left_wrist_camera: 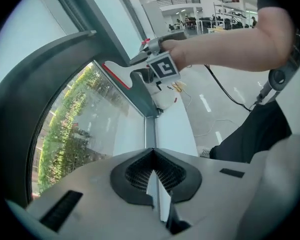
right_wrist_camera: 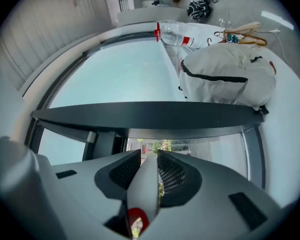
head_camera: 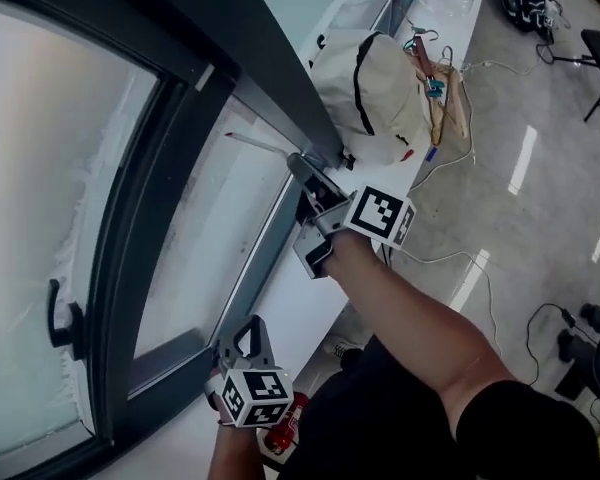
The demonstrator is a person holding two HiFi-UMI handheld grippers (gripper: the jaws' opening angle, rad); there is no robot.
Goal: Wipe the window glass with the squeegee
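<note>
**Head view.** My right gripper (head_camera: 302, 168), clenched on the squeegee (head_camera: 255, 143), reaches to the upper corner of the lower pane of window glass (head_camera: 205, 238). My left gripper (head_camera: 248, 330) hangs low in the frame, beside the dark window frame (head_camera: 130, 228) and over the white sill (head_camera: 292, 318).

**Left gripper view.** My jaws are pressed together on nothing. Only here does the squeegee's flat, pale T-shaped head show, its red rubber edge laid at the glass.

**Right gripper view.** Ribbed dark pads (right_wrist_camera: 172, 174) pinch the smooth pale handle, which has a red-rimmed hole at its end; the head is hidden. At upper right a cream fabric bag (right_wrist_camera: 225, 76) with black piping sits on the sill, with a clear bottle (right_wrist_camera: 182, 36) beyond it.
</note>
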